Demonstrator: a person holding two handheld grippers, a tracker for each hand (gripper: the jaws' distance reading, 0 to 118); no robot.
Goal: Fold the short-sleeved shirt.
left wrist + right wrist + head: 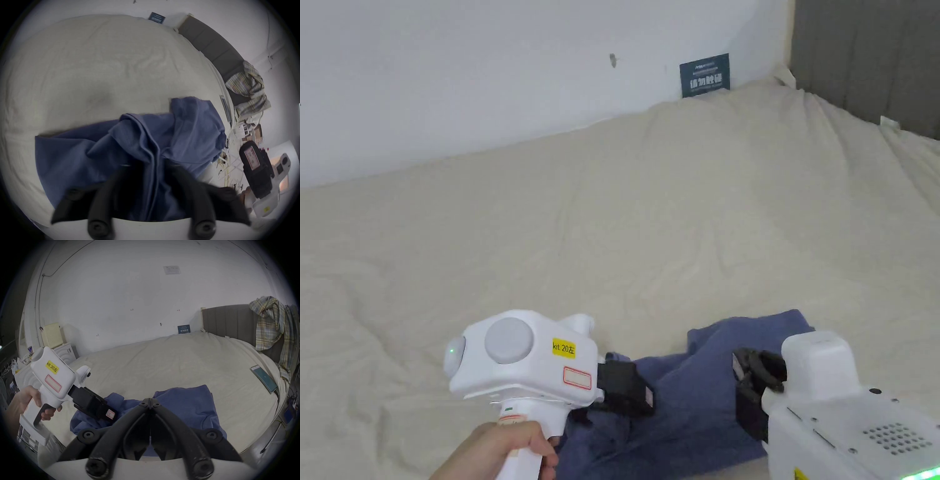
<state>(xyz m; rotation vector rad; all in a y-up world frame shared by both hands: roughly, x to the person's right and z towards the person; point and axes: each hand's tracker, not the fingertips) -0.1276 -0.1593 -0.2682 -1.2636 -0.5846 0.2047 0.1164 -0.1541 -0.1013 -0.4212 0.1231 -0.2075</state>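
The shirt (pixel 700 387) was plain dusty blue on a cream bed sheet (pixel 612 237). Both grippers had white bodies and black jaws; the left gripper (pixel 112 414) bore a yellow sticker. A yellow-and-grey plaid cloth (pixel 272 324) hung on the grey headboard (pixel 227 321), by a white wall (pixel 487 75).
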